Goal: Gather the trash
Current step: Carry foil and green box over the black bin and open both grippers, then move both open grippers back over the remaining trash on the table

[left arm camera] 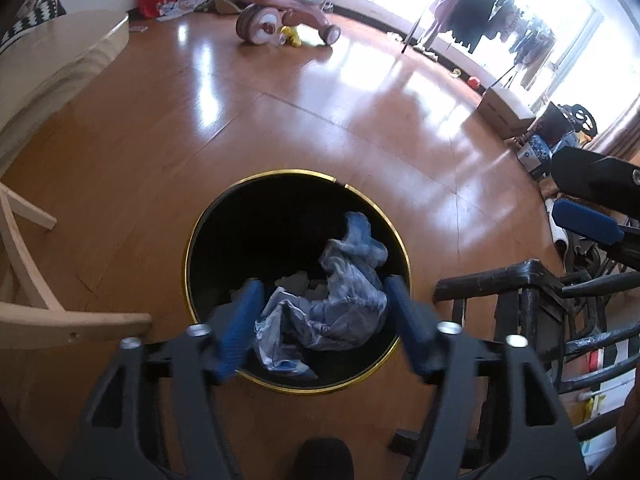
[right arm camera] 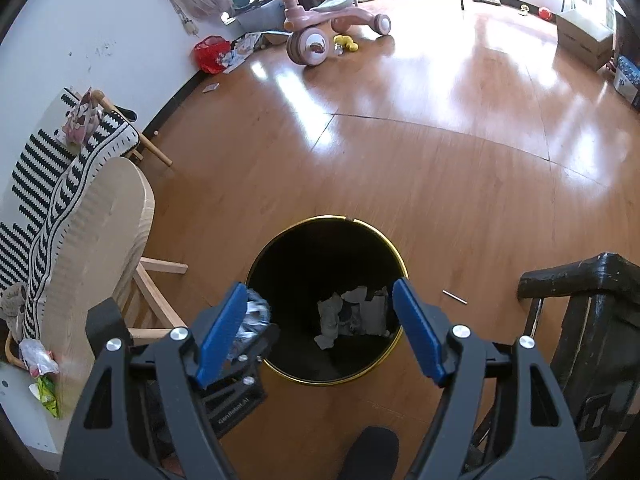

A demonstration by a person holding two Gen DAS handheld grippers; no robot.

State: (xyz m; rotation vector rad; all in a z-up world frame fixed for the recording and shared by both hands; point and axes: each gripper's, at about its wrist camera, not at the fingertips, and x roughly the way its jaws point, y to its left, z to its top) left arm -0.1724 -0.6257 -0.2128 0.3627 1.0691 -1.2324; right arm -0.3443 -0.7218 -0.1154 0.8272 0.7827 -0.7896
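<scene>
Our left gripper (left arm camera: 320, 320) has its jaws spread, pads clear of the crumpled blue-white wrapper (left arm camera: 328, 304) over the black bin (left arm camera: 192, 264); our right gripper (right arm camera: 320, 328) is also parted and empty. We judge the wrapper could snag on the near gold rim. Farther off, the pink tricycle (right arm camera: 320, 28) stands clear.

Both wrist fisheyes angled steeply down past their hand-held gripper fingers, close above the round black gold-rimmed bin (left arm camera: 200, 236) (right arm camera: 400, 264), sharing glossy wooden floor (left arm camera: 320, 120) (right arm camera: 400, 152), pink plastic tricycle (left arm camera: 280, 16) (right arm camera: 320, 28).
</scene>
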